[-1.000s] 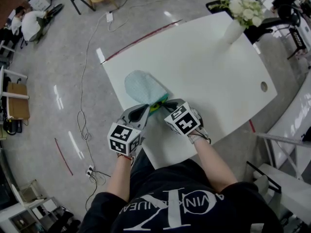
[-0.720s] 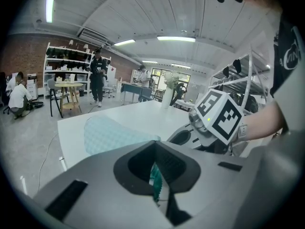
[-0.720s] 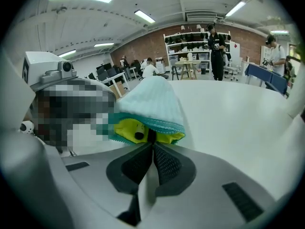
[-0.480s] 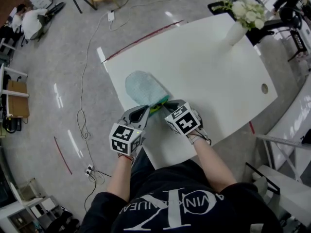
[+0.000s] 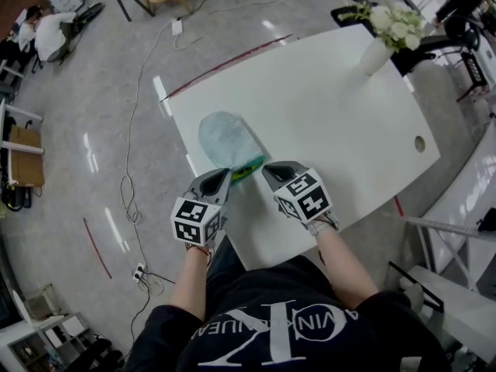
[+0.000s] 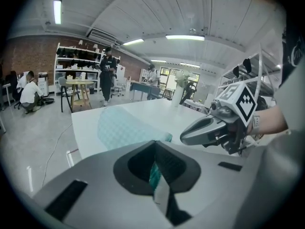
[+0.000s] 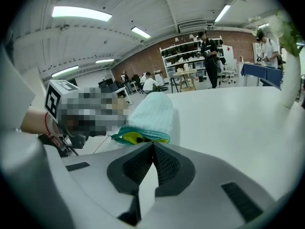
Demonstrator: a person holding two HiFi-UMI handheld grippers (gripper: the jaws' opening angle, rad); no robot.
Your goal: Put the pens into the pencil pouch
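On the white counter [image 5: 325,107], near its left edge: pouch [image 5: 226,139], lying flat, mouth toward the tools. Inside the mouth, a yellow-green thing [image 7: 136,137], too small to name. Clamped on the pouch's teal rim: left tool [image 5: 224,175]. Pressed together on nothing, just short of the mouth: right tool [image 5: 270,169]. At the far corner, a vase [image 5: 373,51] of white flowers.

A vase [image 5: 373,51] of white flowers [image 5: 394,18] stands on the white table [image 5: 325,115].
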